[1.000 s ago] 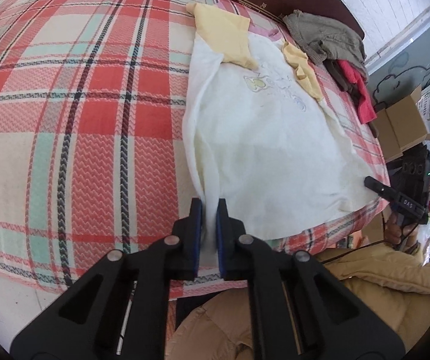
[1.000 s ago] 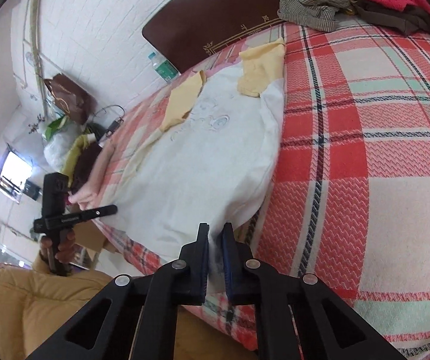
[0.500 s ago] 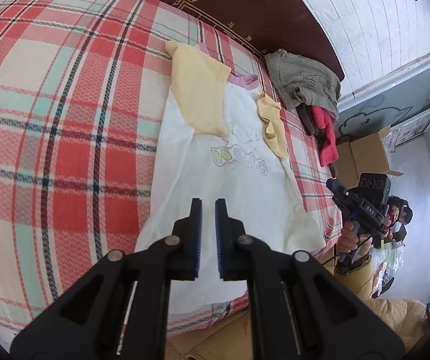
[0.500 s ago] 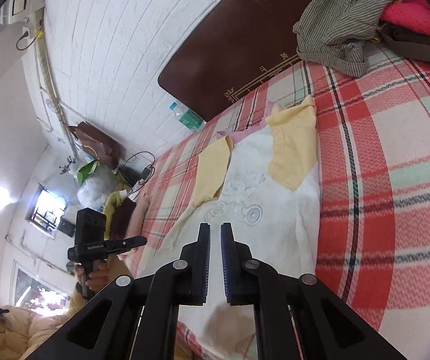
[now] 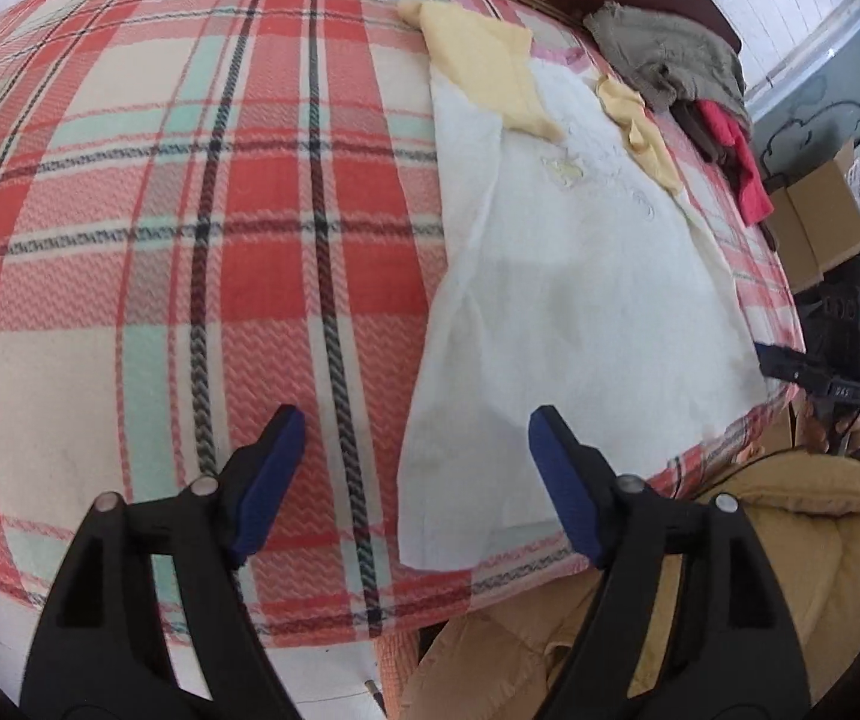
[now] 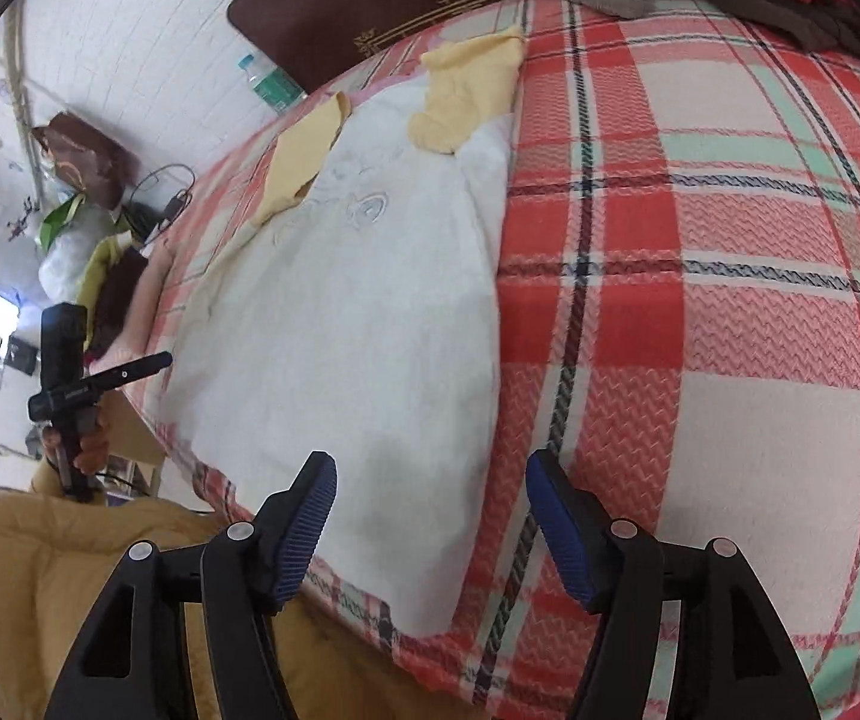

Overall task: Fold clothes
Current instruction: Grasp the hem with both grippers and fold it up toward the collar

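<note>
Both claws had just let go. The left gripper (image 5: 412, 450) and right gripper (image 6: 430, 498) were wide open, holding nothing. The white shirt with yellow sleeves (image 5: 580, 276) lay spread flat on the plaid bed (image 5: 190, 210), probably ready for its first fold.

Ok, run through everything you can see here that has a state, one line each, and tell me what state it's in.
White shirt: spread flat on the bed, both yellow sleeves folded inward, not held.
Left gripper: open, empty, over the shirt's bottom corner.
Right gripper: open, empty, over the shirt's other bottom corner.
Clothes pile: crumpled, unfolded, near the headboard.
Cardboard box: flaps open.
</note>
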